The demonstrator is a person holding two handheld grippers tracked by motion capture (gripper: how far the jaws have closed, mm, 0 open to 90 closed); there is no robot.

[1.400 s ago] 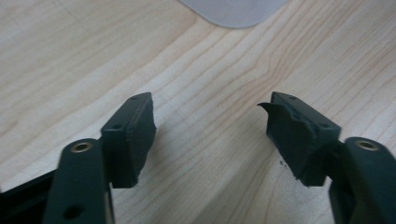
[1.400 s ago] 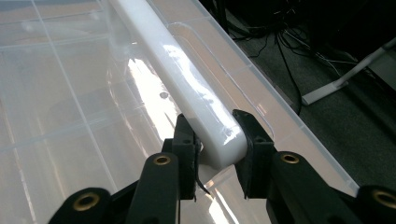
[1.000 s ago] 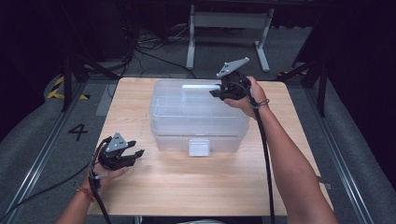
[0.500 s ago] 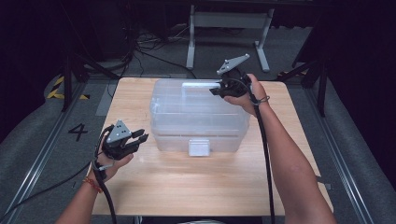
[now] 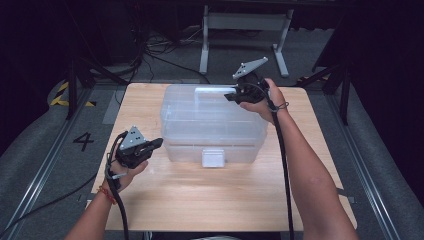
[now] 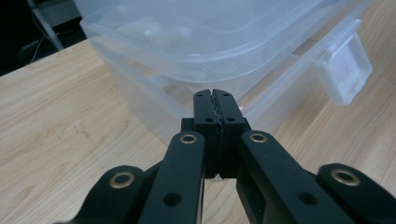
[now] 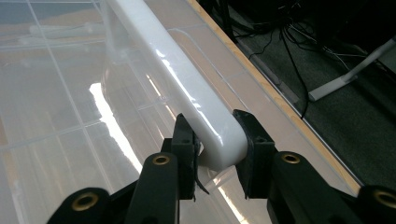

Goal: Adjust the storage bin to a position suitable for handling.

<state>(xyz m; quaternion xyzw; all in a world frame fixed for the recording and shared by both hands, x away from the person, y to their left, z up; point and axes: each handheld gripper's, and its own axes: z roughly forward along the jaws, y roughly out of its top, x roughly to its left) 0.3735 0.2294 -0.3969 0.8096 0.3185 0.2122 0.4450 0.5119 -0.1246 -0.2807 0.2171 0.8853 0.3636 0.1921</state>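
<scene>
High view, container: clear plastic storage box (image 5: 212, 122) stands in the middle of the wooden table (image 5: 225, 195), its white latch (image 5: 213, 157) on the side facing the person.
High view, left gripper: left gripper (image 5: 156, 143) is held above the table just beside the box's near left corner, jaws pointing toward the box, apart from it.
High view, right gripper: right gripper (image 5: 231, 96) sits at the box's far right corner, at the top edge, carried by the person's right hand (image 5: 262, 97).
Left gripper view, jaws: the two black jaws meet along their whole length with nothing between them; they have just been closing and now stand fully together.
Left gripper view, container: box corner (image 6: 187, 70) lies just beyond the jaw tips, lid rim and lower tub both visible; the latch (image 6: 345, 70) hangs at the right.
Right gripper view, jaws: jaws clamp from both sides on the end of a white rounded handle bar (image 7: 187, 88) on the box; both pads press against it.
Right gripper view, container: clear gridded lid (image 7: 56, 102) spreads to the left; the table edge (image 7: 261, 79) and floor lie to the right.
</scene>
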